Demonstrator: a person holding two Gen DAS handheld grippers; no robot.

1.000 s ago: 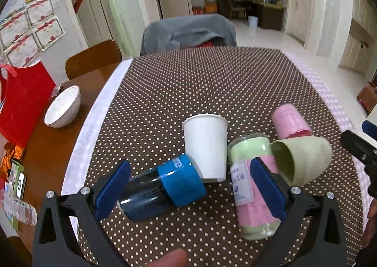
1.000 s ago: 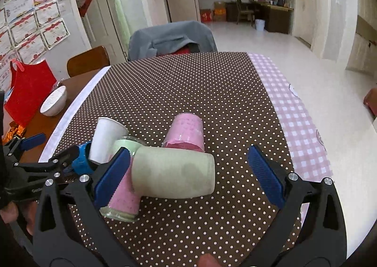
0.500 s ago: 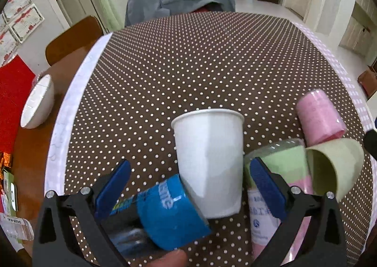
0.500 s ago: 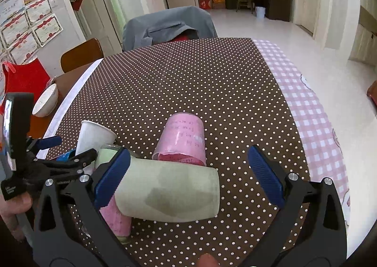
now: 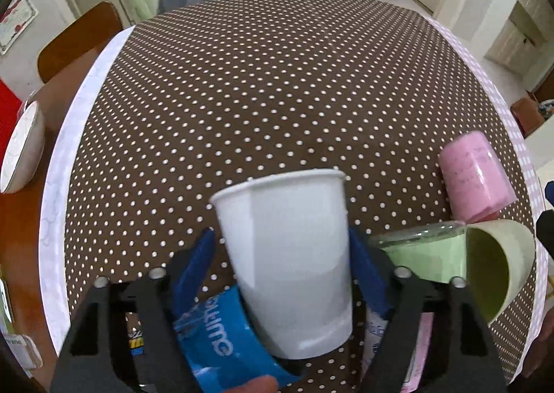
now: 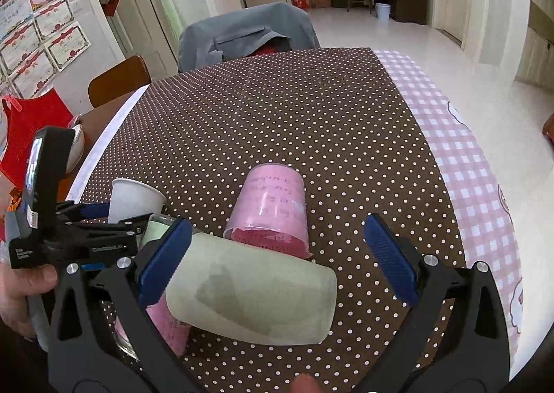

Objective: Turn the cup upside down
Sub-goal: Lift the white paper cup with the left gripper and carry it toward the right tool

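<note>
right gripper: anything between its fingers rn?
Yes. In the right wrist view the green cup lies on its side between the open right gripper fingers, against the left pad and apart from the right one.

white paper cup (image 5: 287,254), pink cup (image 6: 270,206), pale green cup (image 6: 249,296), blue-labelled bottle (image 5: 214,341), all on a brown cloth (image 5: 270,81) with white dots; pink check cloth (image 6: 464,164) beside it.

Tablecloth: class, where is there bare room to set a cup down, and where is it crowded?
The dotted tablecloth is bare from the pink cup to the draped chair; the checked strip is bare too. It is crowded near the white cup in the left claw, with the green cup and blue bottle.
</note>
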